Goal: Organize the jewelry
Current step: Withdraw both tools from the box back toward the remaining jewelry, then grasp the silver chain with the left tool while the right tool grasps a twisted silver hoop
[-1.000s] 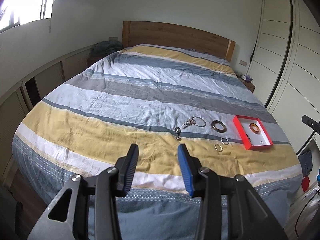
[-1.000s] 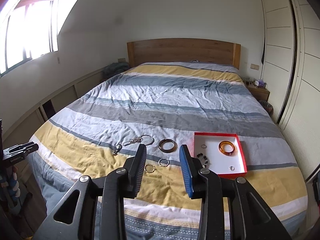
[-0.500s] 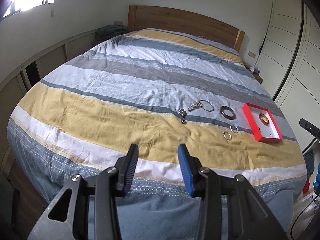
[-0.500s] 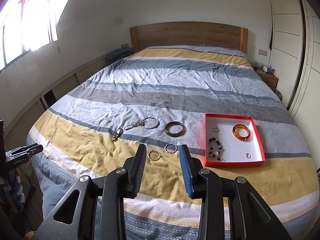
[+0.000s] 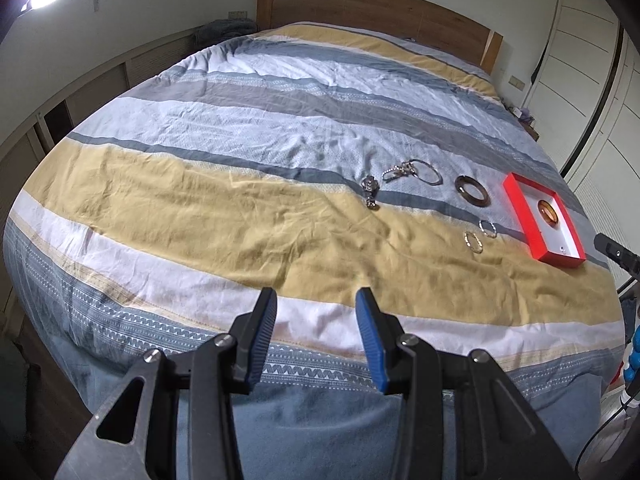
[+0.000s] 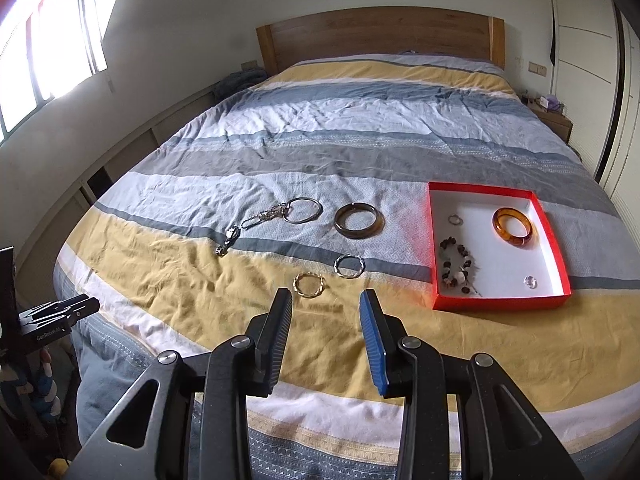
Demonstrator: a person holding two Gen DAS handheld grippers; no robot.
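A red box [image 6: 554, 240] [image 5: 521, 206] with a white inside lies on the striped bedspread; in it are an amber bangle [image 6: 513, 226], a beaded bracelet [image 6: 458, 265], a small ring [image 6: 455, 219] and a clear stone [image 6: 530, 281]. Left of the box lie a dark bangle [image 6: 357, 220] [image 5: 472, 194], a silver hoop with a chain [image 6: 303, 210], a small pendant [image 6: 231, 236], a silver ring [image 6: 349, 266] and a gold ring [image 6: 309, 284]. My right gripper [image 6: 325, 300] hovers open just before the gold ring. My left gripper [image 5: 316, 300] is open over the bed's near edge, nothing between its fingers.
The bed [image 6: 360, 128] has a wooden headboard [image 6: 376, 36]. A nightstand [image 6: 554, 118] stands at the right, wardrobe doors [image 6: 588, 60] behind it, and a window [image 6: 48, 56] on the left wall. The other gripper's tip [image 6: 60, 312] shows at the left edge.
Both grippers have sunk and come closer to the bed, tilting further down. The jewelry and the red box now appear larger and nearer. Neither gripper's opening has changed.
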